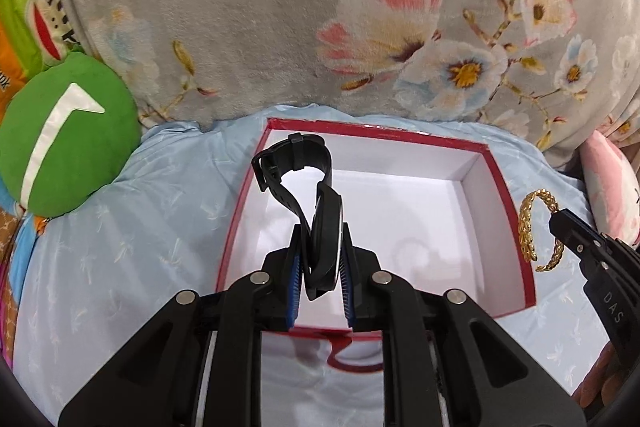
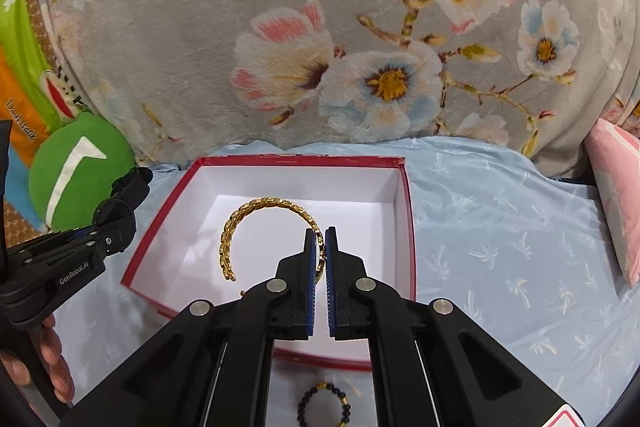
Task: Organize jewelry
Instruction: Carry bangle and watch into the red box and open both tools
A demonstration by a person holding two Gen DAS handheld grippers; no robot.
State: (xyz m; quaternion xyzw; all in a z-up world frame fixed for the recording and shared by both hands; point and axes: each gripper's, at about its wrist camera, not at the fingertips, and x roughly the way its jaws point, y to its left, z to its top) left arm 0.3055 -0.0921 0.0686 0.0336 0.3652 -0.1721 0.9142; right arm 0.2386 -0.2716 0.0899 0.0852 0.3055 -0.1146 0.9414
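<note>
A black wristwatch (image 1: 316, 211) hangs above the red box (image 1: 500, 171), its case pinched in my left gripper (image 1: 320, 239) and its strap looping up and away. The box is white inside and lies on the light blue sheet. A gold open bangle (image 2: 256, 227) hangs over the same box (image 2: 404, 211) with my right gripper (image 2: 320, 239) shut on one of its ends. From the left wrist view the bangle (image 1: 528, 223) and right gripper (image 1: 560, 221) sit at the box's right side. A black bead bracelet (image 2: 324, 403) lies on the sheet in front of the box.
A grey floral blanket (image 1: 280, 7) rises behind the box. A green round cushion (image 1: 64, 135) sits at the left, a pink pillow (image 2: 616, 195) at the right. A red ring-shaped bangle (image 1: 352, 359) lies just in front of the box. A hand (image 2: 52, 359) holds the left gripper.
</note>
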